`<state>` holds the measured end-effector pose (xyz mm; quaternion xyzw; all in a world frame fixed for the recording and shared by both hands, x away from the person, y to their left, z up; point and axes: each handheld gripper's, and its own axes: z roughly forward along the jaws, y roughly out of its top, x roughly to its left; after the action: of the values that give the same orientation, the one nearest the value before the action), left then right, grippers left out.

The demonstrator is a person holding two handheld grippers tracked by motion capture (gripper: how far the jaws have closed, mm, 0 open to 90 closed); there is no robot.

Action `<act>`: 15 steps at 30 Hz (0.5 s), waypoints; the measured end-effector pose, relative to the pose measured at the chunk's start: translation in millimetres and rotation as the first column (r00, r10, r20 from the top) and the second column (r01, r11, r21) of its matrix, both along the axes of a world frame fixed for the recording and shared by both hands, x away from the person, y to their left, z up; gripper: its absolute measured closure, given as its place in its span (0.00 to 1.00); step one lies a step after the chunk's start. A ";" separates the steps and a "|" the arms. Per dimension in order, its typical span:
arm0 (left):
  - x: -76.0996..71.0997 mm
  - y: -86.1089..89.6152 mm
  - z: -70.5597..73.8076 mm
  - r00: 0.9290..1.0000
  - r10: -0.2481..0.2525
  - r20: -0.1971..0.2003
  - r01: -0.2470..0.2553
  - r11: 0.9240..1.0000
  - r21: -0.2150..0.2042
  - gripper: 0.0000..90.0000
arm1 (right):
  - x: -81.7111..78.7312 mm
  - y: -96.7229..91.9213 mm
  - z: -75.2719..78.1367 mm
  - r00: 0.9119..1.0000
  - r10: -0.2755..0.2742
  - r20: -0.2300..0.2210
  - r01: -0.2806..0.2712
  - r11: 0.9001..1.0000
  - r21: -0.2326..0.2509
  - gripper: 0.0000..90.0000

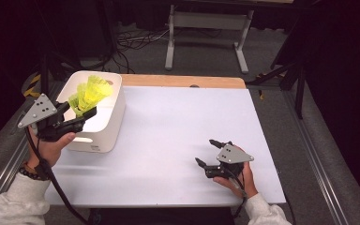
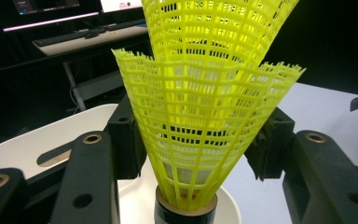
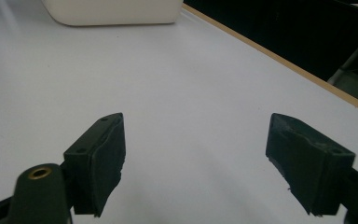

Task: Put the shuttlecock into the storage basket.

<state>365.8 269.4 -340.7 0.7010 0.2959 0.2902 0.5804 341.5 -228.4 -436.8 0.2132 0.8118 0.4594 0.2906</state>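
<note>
Two nested yellow mesh shuttlecocks [image 1: 93, 90] stick up from my left gripper [image 1: 86, 112], which is held over the white bin [image 1: 104, 133] at the table's left. In the left gripper view both pads press on the lower skirt [image 2: 200, 126] just above its black-banded cork base [image 2: 185, 215], so my left gripper [image 2: 196, 144] is shut on the shuttlecocks. The second skirt [image 2: 216, 32] rises out of the first. My right gripper [image 1: 205, 151] rests low on the white tabletop [image 1: 168, 131] at the front right. Its jaws stand wide apart with nothing between them, and my right gripper [image 3: 193, 158] faces bare table.
The bin [image 3: 112, 11] lies far ahead of the right gripper. A wooden strip [image 1: 183, 80] marks the table's far edge. Beyond it stand a white desk frame [image 1: 206, 28] and floor cables [image 1: 131, 42]. Metal rails [image 1: 309, 150] run along the table's sides.
</note>
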 end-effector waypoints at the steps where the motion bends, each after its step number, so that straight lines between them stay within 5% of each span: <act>1: 1.9 -0.3 0.8 1.000 0.002 0.000 -0.002 1.000 0.005 0.53 | -0.1 -0.1 0.2 1.000 -0.002 0.001 0.002 1.000 0.002 0.23; 15: 35.8 -6.5 14.8 0.999 0.032 -0.019 -0.032 0.999 0.034 0.52 | 1.7 -1.8 0.6 1.000 -0.026 0.010 0.026 1.000 -0.010 0.23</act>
<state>401.6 262.8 -325.9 0.7086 0.3078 0.2975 0.5608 343.2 -230.2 -436.3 0.2202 0.8099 0.4523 0.3016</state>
